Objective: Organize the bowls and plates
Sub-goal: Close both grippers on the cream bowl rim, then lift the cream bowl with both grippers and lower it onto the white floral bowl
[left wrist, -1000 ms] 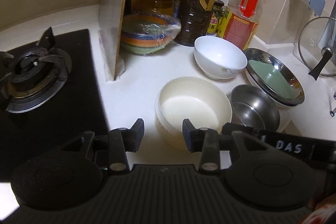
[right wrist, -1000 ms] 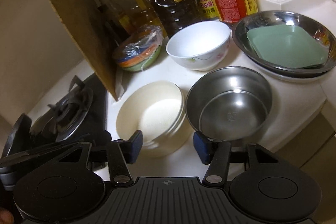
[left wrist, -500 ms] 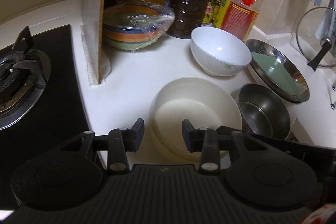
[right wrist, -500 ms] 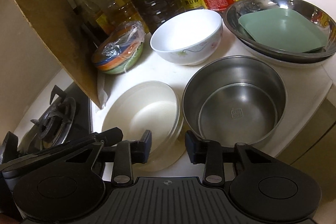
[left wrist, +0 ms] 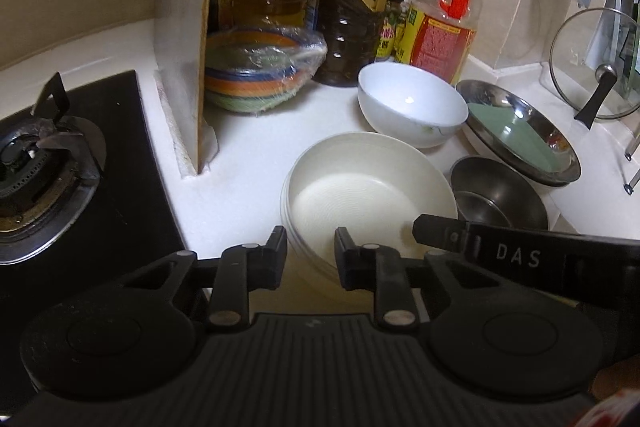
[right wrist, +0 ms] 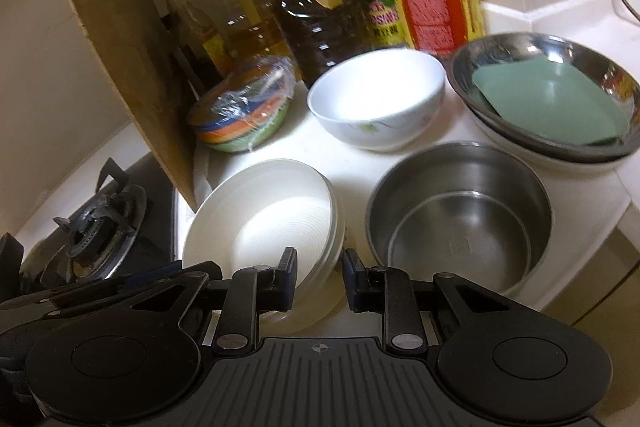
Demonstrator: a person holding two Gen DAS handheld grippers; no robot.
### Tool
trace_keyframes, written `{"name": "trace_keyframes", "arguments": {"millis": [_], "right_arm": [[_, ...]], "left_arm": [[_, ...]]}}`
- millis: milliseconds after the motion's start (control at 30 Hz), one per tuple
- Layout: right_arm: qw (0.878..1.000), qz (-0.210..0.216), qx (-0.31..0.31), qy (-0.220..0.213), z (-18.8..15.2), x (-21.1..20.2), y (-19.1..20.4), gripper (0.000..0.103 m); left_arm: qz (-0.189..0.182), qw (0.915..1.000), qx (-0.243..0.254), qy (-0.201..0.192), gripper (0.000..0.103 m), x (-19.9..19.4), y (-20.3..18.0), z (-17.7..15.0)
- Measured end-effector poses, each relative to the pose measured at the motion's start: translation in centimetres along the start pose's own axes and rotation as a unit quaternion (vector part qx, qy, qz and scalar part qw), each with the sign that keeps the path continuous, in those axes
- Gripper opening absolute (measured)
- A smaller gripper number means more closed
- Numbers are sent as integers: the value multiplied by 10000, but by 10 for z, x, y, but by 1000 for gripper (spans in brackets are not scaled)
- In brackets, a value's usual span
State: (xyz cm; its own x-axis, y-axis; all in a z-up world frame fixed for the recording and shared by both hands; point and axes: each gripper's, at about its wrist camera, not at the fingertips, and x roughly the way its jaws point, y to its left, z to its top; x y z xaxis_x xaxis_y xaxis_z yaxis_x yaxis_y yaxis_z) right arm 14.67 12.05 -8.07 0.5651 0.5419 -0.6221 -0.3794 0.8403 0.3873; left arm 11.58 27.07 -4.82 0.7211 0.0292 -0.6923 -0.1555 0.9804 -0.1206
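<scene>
Now both tools straddle the cream bowl stack's (left wrist: 368, 187) near rim on the tabletop (left wrist: 248, 163): left tool (left wrist: 311, 255) and right tool (right wrist: 319, 281) jaws have just been narrowing, pads not visibly pressing, presumably for a balanced two-sided lift.

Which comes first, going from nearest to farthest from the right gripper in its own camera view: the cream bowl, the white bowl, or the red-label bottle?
1. Cream bowl, rim between the right gripper fingers.
2. White bowl, farther back, centre.
3. Red-label bottle, against the back wall.
</scene>
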Motion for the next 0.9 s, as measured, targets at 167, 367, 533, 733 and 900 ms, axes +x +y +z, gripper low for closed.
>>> {"name": "trace_keyframes", "arguments": {"millis": [167,367,533,733,900], "right_arm": [[9999,105,-71,-41,5,-5,6,25],[9993,181,-228,-216,18,-14,8,25],[9989,198,-240,-339,35,-21,-2,25],[9985,183,-240,-451,58,-24,-18,25],[9984,192,-202,-493,81,-20,-38,25]], "left_arm": [[19,9998,-63,-165,23,-11,3,6],[2,9994,-79,-345,23,-15,-3,16],[-74,9989,-82,-456,23,-11,-15,28],[-129,9982,-17,-586,23,0,-36,49],[-161,9973,-60,-709,23,13,-54,69]]}}
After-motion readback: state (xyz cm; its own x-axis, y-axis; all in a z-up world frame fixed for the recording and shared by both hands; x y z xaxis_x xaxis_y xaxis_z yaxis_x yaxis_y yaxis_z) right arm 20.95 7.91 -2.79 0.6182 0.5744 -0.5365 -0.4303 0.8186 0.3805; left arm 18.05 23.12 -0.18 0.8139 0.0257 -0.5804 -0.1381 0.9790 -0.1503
